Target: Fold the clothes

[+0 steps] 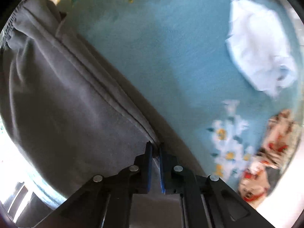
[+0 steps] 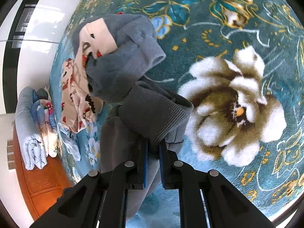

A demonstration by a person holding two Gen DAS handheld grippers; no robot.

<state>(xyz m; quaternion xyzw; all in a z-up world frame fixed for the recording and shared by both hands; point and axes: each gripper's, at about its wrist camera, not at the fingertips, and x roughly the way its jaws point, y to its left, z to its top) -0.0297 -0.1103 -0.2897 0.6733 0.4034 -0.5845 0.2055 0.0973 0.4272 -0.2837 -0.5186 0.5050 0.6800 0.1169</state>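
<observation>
A dark grey garment (image 1: pixel 62 98) hangs lifted over a teal floral carpet (image 1: pixel 152 47). My left gripper (image 1: pixel 155 147) is shut on its seamed edge; the cloth spreads away to the upper left. In the right wrist view, my right gripper (image 2: pixel 153 144) is shut on the same garment's ribbed cuff (image 2: pixel 152 114), which bunches just ahead of the fingers. A blue-grey fleece garment (image 2: pixel 123 60) lies crumpled beyond it on the carpet (image 2: pixel 247 161).
A white garment (image 1: pixel 258 53) lies on the carpet at the upper right. A pink printed garment (image 2: pixel 76 95) lies by the fleece, also in the left wrist view (image 1: pixel 275 148). Folded bedding (image 2: pixel 34 129) sits on an orange wooden cabinet (image 2: pixel 41 182) at the left.
</observation>
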